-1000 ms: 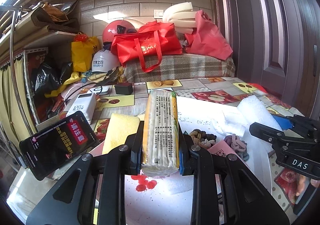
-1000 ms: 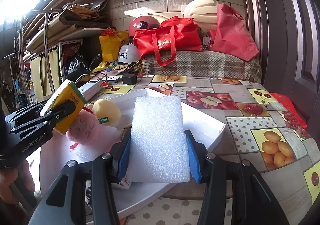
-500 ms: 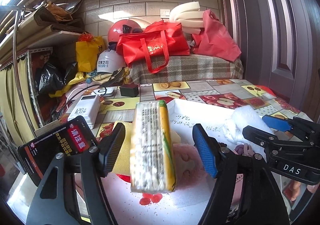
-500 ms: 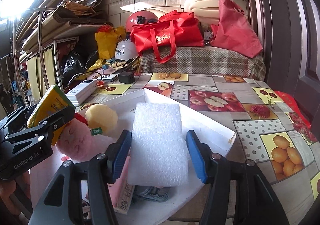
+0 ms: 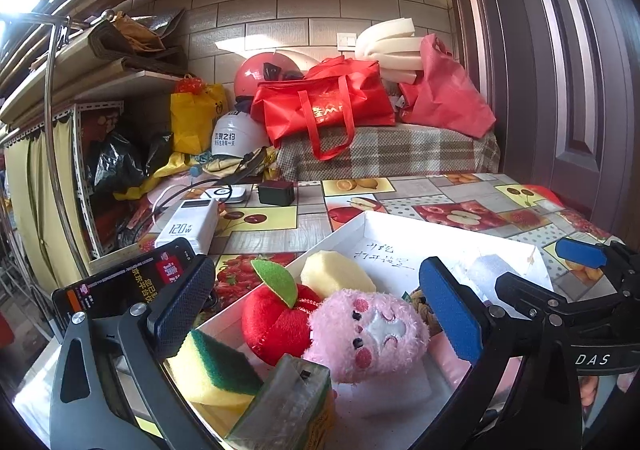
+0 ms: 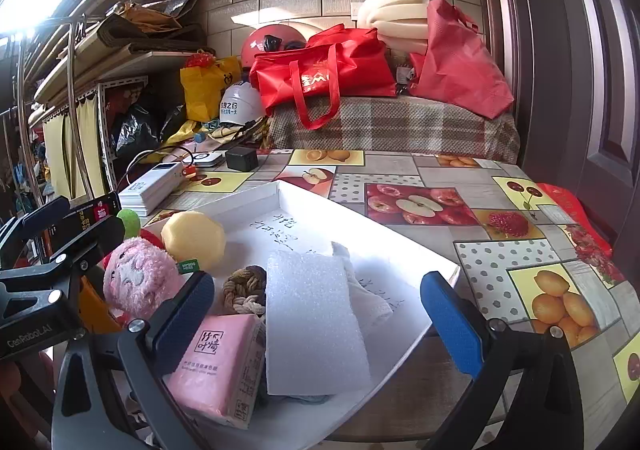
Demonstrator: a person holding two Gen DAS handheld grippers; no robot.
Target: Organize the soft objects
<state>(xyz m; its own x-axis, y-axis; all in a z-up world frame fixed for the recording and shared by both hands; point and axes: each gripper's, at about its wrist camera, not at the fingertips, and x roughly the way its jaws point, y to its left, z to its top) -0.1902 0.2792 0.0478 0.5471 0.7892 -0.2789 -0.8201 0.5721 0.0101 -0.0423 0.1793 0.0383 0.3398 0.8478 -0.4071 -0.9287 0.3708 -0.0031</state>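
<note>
Both tools now released: left tool (image 5: pixel 320 314) dropped the tissue pack (image 5: pixel 288 406), right tool (image 6: pixel 316 318) the foam sheet (image 6: pixel 312 322), into the white tray (image 6: pixel 400 246). Both placements done.

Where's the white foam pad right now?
Right wrist view: the foam pad lies in the white tray, right of the pink tissue pack, between the open right gripper's fingers.

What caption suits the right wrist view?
Open right gripper over white foam sheet lying in white box beside pink tissue pack.
</note>
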